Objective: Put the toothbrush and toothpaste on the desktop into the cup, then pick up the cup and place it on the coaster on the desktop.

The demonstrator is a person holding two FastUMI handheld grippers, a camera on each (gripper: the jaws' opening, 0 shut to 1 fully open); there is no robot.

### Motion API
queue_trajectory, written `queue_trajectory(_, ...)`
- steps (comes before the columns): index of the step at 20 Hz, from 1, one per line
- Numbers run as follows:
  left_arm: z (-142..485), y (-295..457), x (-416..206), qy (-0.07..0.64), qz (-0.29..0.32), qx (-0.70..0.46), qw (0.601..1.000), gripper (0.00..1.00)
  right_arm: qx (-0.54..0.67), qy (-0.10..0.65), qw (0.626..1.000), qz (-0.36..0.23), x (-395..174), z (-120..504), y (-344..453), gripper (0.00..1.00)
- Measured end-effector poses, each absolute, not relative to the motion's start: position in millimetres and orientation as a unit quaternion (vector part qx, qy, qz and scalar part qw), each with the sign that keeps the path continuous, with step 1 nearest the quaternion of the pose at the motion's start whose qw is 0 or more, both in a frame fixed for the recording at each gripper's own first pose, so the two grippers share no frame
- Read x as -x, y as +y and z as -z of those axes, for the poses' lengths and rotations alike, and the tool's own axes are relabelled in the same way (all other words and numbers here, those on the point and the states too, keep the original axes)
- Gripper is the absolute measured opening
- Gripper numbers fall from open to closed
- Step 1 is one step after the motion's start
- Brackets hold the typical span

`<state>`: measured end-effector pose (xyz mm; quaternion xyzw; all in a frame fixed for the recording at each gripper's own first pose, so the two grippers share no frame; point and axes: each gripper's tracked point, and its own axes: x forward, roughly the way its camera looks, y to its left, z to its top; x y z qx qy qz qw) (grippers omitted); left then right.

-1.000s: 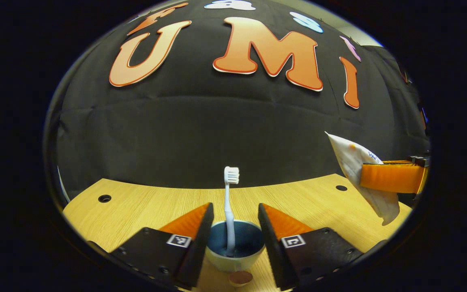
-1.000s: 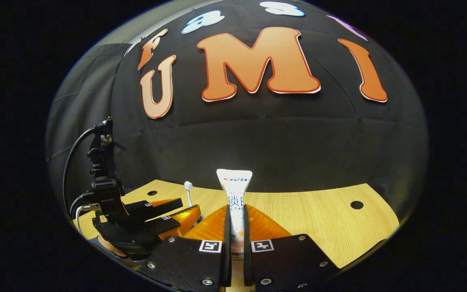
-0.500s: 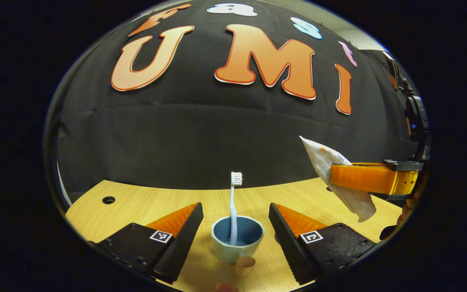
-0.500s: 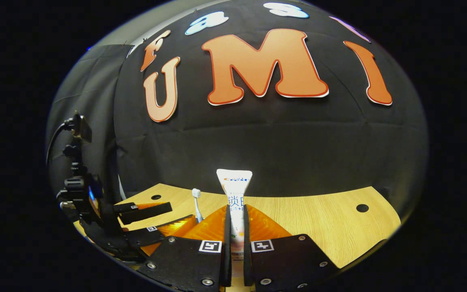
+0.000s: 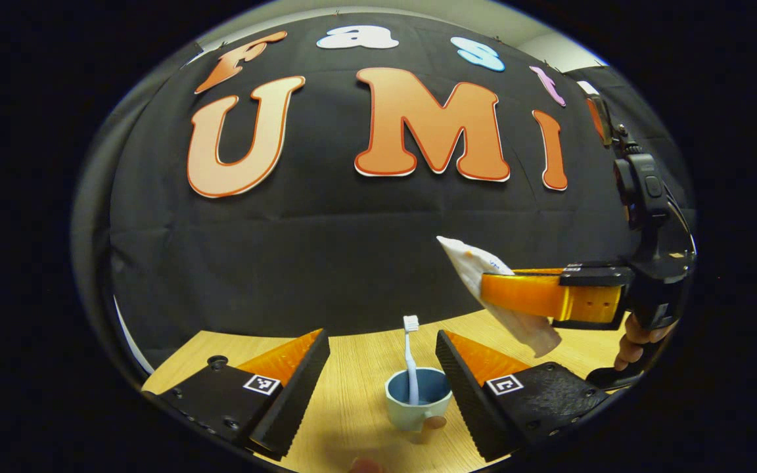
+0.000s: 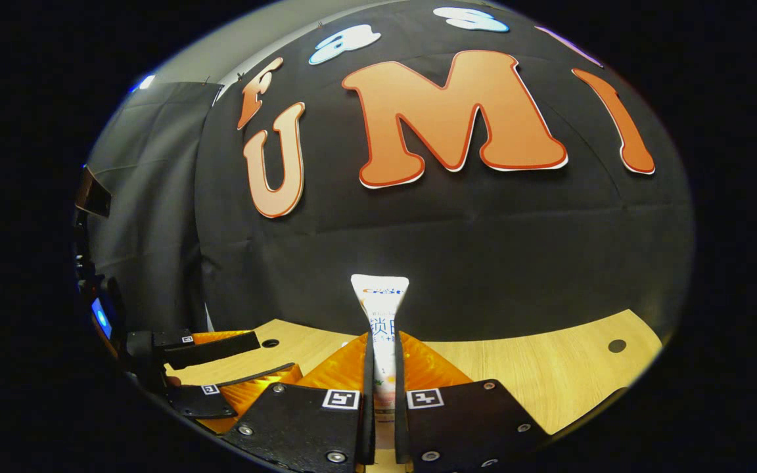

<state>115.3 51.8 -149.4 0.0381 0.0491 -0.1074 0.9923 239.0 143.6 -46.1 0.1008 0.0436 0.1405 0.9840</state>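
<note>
In the left gripper view, my left gripper (image 5: 382, 381) has its wedge-shaped, ridged fingers spread wide apart, low in the frame. Between them, lower centre, a small rounded blue cup (image 5: 416, 406) stands on the pale wood-grain table (image 5: 352, 394), with a slim white toothbrush (image 5: 411, 358) upright inside, bristles up. At right, my right gripper (image 5: 516, 295) reaches in level, gripping the soft white toothpaste (image 5: 470, 263) tube at a slant above the cup.

In the right gripper view, my fingers (image 6: 365, 387) are clamped on the flat tube, bottom centre, its crimped end pointing up.
</note>
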Motion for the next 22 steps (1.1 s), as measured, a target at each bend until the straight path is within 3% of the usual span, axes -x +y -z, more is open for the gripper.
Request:
queue_trajectory(12, 135.9, 76.4, -122.9, 0.027, 0.068, 0.001, 0.997, 0.96, -0.149, 0.0, 0.972, -0.183, -271.4, 57.1, 186.6, 0.12)
queue_trajectory(22, 139.9, 80.6, -124.6, 0.037, 0.056, 0.015, 0.998, 0.97, -0.121, -0.025, 0.969, -0.215, -273.5, 82.9, 222.5, 0.12)
